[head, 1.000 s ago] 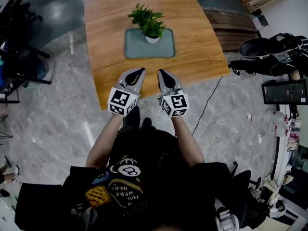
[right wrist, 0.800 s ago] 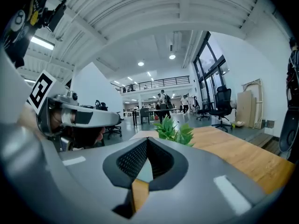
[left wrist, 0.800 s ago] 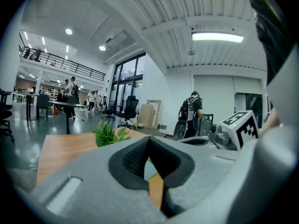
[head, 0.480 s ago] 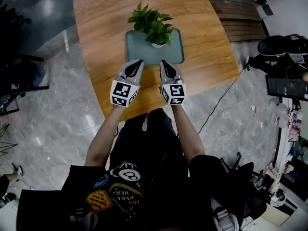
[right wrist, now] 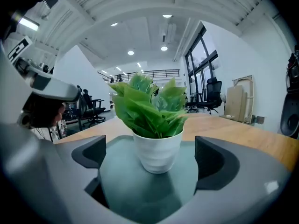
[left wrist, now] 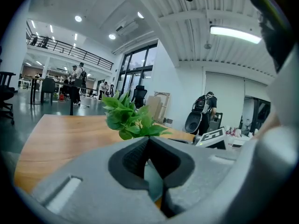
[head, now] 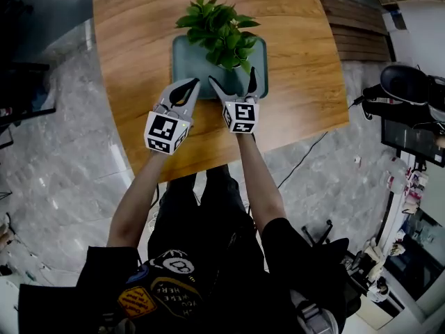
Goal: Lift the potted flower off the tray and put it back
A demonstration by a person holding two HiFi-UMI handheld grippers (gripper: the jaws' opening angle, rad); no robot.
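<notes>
The potted flower, green leaves in a small white pot, stands on the teal tray on the wooden table. My right gripper is over the tray's near edge, and its jaws have just been opening. They now stand wide with nothing between the pads. The pot sits a little ahead of them, centred and untouched. My left gripper is shut and empty at the tray's near left corner. From it the leaves show ahead, slightly left.
The table's near edge lies just behind both grippers. Right of the table are a slatted wooden bench, black bags and a cable on the floor. People and office chairs stand far behind.
Both grippers moved forward and down over the table to the tray's near edge. The right jaws went from shut to wide open. The left stayed shut.
</notes>
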